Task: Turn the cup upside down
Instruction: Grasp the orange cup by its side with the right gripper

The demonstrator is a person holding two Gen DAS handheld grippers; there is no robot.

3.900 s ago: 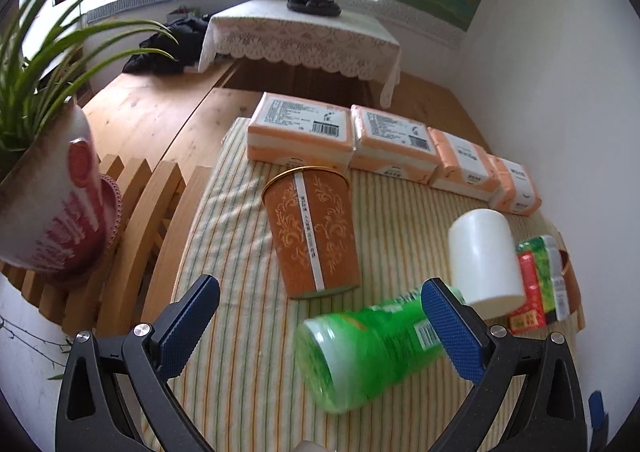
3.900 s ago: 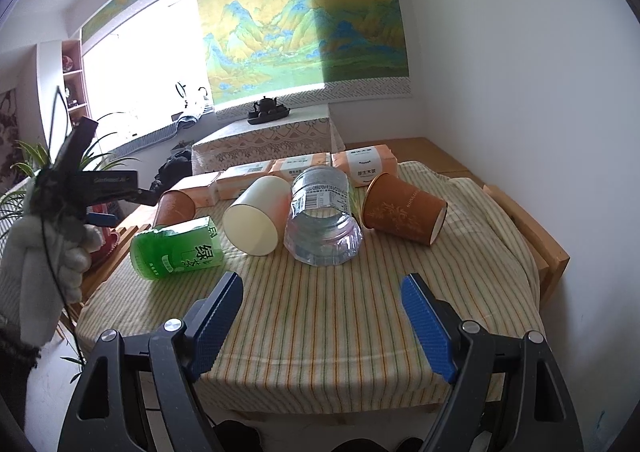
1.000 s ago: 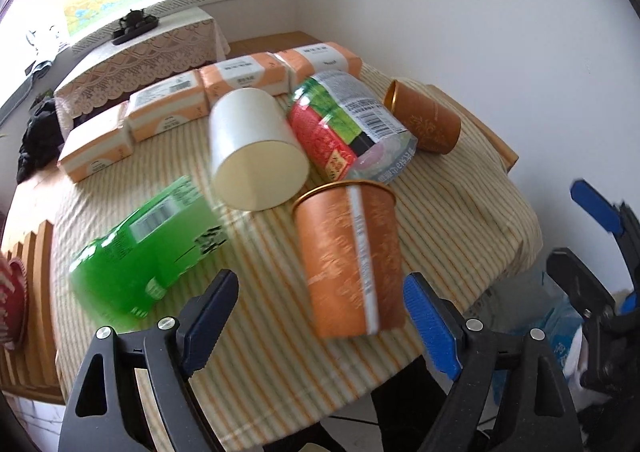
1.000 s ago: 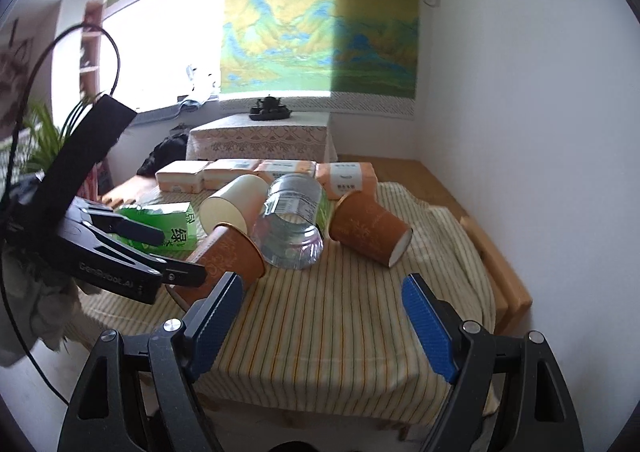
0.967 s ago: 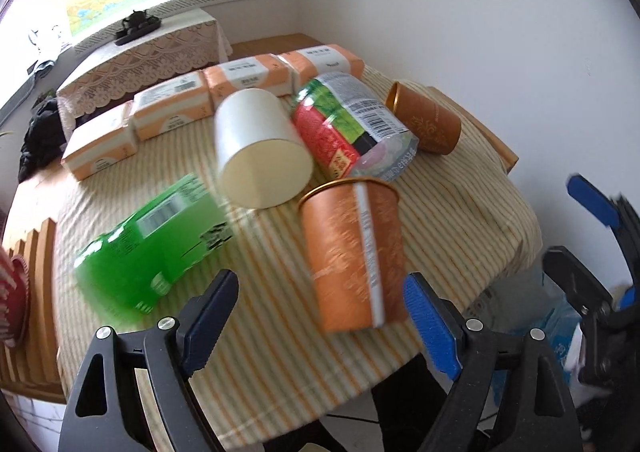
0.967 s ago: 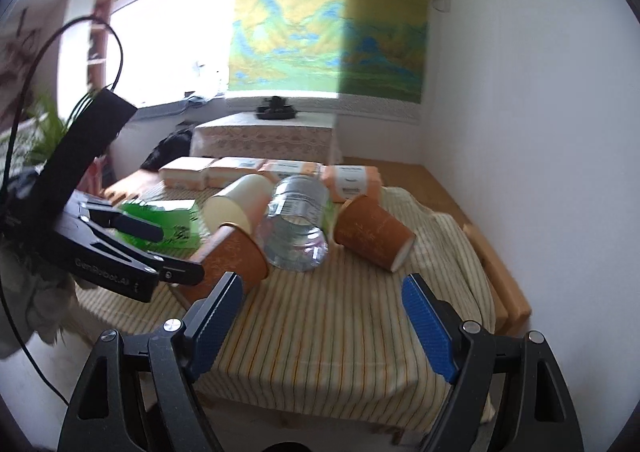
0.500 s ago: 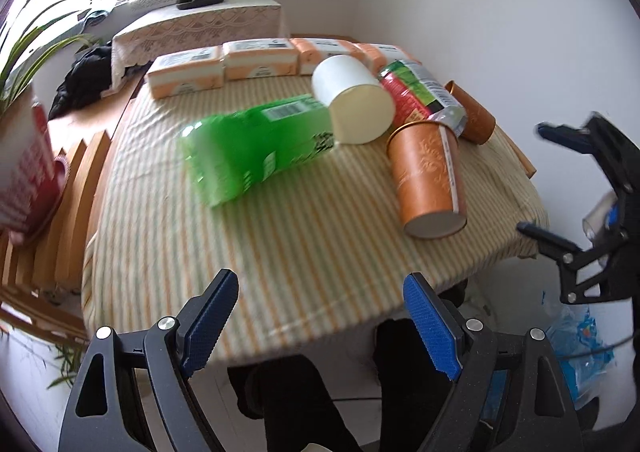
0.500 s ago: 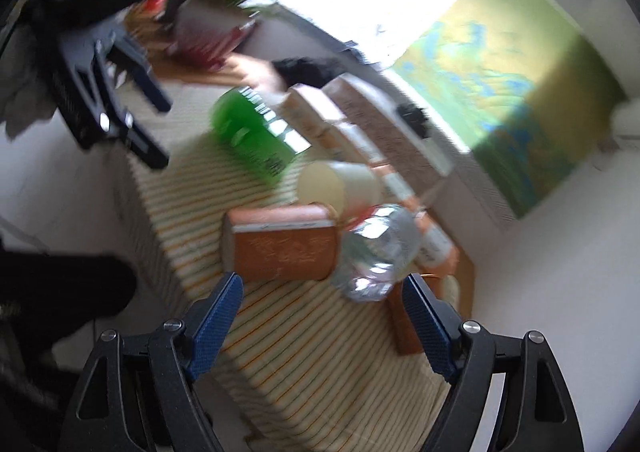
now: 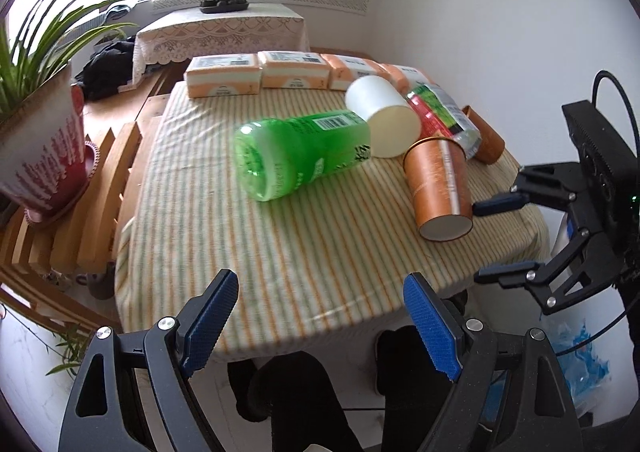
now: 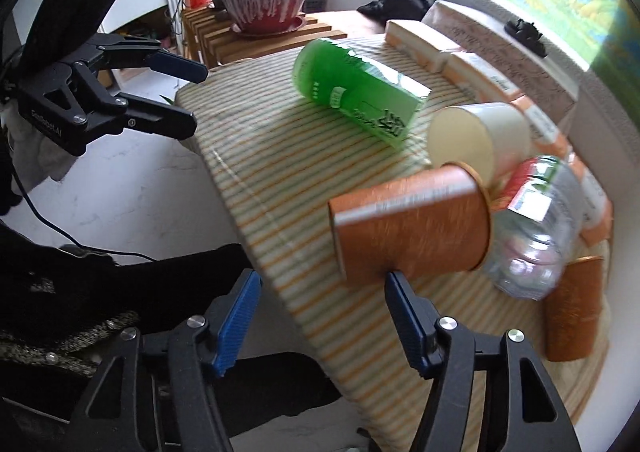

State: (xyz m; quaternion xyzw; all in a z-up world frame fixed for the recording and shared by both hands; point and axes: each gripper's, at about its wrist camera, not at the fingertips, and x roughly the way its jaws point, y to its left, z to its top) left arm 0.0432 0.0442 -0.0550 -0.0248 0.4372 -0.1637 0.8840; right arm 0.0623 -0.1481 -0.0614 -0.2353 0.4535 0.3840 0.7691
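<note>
An orange patterned paper cup (image 9: 440, 187) lies on its side on the striped tablecloth, base toward the table's front edge; it also shows in the right wrist view (image 10: 412, 223). My left gripper (image 9: 320, 328) is open and empty, back from the table's front edge. My right gripper (image 10: 322, 320) is open and empty, its fingers just short of the cup's base end. From the left wrist view the right gripper (image 9: 500, 236) sits beside the cup at the table's right edge.
A green bottle (image 9: 300, 155), a white cup (image 9: 384, 119), a clear bottle with a red label (image 9: 440, 115) and a second orange cup (image 9: 484, 135) lie on the table (image 9: 240, 252). Several orange tissue packs (image 9: 296, 71) line the far edge. A potted plant (image 9: 36, 139) stands left.
The orange cup went from upright to lying on its side. My left gripper has let go and pulled back from the table. My right gripper has swung in close to the cup.
</note>
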